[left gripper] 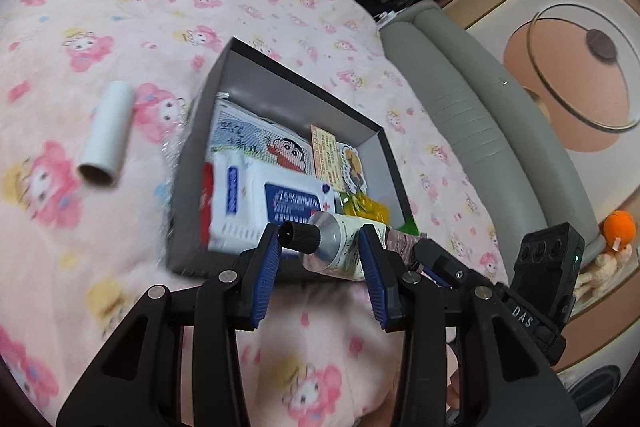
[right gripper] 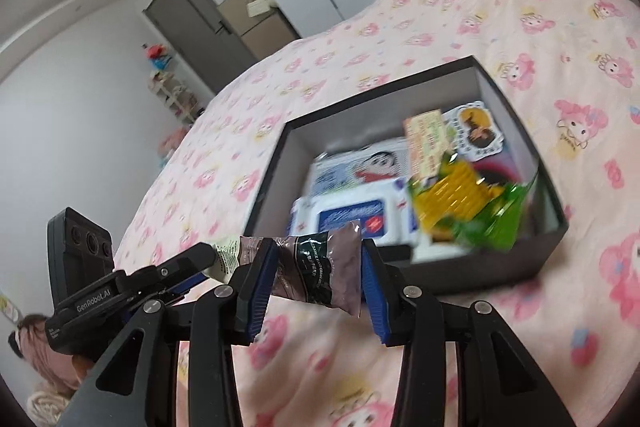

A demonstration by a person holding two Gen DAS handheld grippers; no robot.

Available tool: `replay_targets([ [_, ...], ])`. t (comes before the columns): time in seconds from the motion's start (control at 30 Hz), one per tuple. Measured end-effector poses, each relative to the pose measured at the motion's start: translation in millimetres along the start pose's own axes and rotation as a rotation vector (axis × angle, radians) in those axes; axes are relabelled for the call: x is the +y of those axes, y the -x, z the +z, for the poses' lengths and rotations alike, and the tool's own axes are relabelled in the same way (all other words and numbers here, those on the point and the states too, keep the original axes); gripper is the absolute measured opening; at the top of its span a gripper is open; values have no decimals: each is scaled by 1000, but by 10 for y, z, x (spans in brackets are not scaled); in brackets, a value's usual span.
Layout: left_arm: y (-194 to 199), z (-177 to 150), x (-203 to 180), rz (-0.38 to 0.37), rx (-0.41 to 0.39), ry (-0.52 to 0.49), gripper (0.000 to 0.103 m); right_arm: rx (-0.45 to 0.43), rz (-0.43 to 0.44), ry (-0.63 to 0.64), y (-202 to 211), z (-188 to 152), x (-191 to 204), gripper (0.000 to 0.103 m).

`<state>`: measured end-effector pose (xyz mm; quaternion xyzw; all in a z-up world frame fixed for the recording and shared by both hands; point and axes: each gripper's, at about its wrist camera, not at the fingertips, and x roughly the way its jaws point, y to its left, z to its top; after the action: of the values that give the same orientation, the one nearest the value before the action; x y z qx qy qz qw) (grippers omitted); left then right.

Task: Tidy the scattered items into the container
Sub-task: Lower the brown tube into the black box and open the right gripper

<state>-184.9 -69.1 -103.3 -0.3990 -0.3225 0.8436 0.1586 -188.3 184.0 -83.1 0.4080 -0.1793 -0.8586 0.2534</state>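
A grey open box [left gripper: 192,147] lies on the pink bedspread, also in the right wrist view [right gripper: 272,171]. It holds a wipes pack [left gripper: 260,203], cartoon cards and yellow-green packets [right gripper: 468,203]. A hand cream tube with a black cap [left gripper: 332,239] hangs in the air by the box's near edge. My left gripper [left gripper: 320,267] holds its cap end and my right gripper [right gripper: 318,267] holds its crimped end [right gripper: 320,267]. A white roll [left gripper: 106,135] lies on the bedspread left of the box.
A grey padded headboard [left gripper: 480,131] runs along the bed's right side. An orange plush toy [left gripper: 618,227] sits beyond it. A wardrobe and grey door [right gripper: 188,15] stand across the room. The pink bedspread [right gripper: 520,27] surrounds the box.
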Motion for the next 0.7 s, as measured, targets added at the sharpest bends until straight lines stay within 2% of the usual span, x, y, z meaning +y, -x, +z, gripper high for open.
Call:
replay_targets([
  [0.23,-459,162,82,30,66,9,40,38,-46,-29,-275,149,-278,38],
  [0.47,-558,183,49,122,78,-44,40,61,-40,-52,-476,168,-405,39],
  [0.53,-598,169,23,192,90,-73,44,61,-76,-10,-497,168,-346,39],
  [0.57,-622,154,-12,259,101,-107,45,65,-97,12,-511,162,-315,39],
  [0.63,-654,85,-131,441,115,-209,44,65,-125,48,-536,152,-278,39],
  [0.7,-592,10,-224,472,87,-252,48,59,-149,53,-517,139,-274,39],
])
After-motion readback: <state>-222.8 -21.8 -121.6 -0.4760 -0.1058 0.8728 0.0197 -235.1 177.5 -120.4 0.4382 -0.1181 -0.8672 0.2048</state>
